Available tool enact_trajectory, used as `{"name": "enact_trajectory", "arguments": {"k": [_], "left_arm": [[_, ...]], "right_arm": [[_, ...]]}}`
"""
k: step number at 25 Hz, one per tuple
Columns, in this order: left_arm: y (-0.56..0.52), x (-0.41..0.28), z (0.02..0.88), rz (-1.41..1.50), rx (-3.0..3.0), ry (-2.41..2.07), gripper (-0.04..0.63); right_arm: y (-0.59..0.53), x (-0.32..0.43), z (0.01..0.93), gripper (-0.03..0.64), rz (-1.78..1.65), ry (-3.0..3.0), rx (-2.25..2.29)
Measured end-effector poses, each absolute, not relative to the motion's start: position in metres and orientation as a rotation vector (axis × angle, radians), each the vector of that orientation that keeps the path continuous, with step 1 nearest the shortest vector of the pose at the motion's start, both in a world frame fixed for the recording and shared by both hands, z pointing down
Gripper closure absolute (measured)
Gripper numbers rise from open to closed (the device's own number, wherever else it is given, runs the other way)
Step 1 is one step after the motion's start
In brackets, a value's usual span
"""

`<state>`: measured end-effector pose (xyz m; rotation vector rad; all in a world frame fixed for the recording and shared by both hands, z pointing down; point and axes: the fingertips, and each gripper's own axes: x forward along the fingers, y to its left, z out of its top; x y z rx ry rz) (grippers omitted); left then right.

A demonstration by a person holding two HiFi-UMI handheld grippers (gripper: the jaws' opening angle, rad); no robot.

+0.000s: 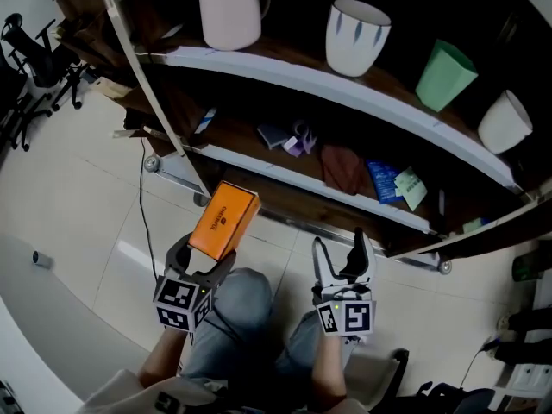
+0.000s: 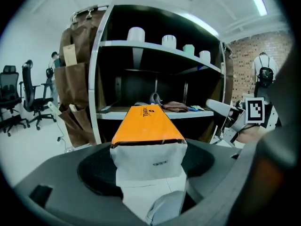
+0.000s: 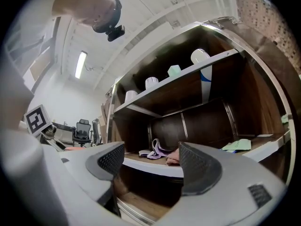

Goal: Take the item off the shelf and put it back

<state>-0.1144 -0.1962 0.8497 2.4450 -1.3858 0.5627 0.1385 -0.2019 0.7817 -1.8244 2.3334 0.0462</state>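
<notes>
An orange box (image 1: 224, 220) with a white end (image 2: 148, 161) sticks out from my left gripper (image 1: 200, 261), which is shut on it, in front of the dark wooden shelf unit (image 1: 345, 89). The box points toward the middle shelf (image 2: 141, 113) and hangs in the air short of it. My right gripper (image 1: 341, 261) is open beside it, nothing between its fingers (image 3: 200, 168). In the right gripper view the same middle shelf (image 3: 155, 166) lies ahead.
The top shelf holds a white mug (image 1: 231, 13), a striped cup (image 1: 355, 34), a green cup (image 1: 445, 75) and a white bowl (image 1: 505, 121). The middle shelf carries a purple item (image 1: 298, 141), a dark red cloth (image 1: 343, 169), a blue packet (image 1: 382, 180). Office chairs (image 1: 30, 59) stand left.
</notes>
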Motion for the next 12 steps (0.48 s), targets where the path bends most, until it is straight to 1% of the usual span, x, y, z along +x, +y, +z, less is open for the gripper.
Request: {"name": "enact_trajectory", "arguments": {"k": [12], "left_arm": [[-0.186,-0.107,0.781,0.524,2.578,-1.401,0.229]], "right_arm": [[-0.186,0.143,0.772,0.242,0.094,2.325,-1.838]]}}
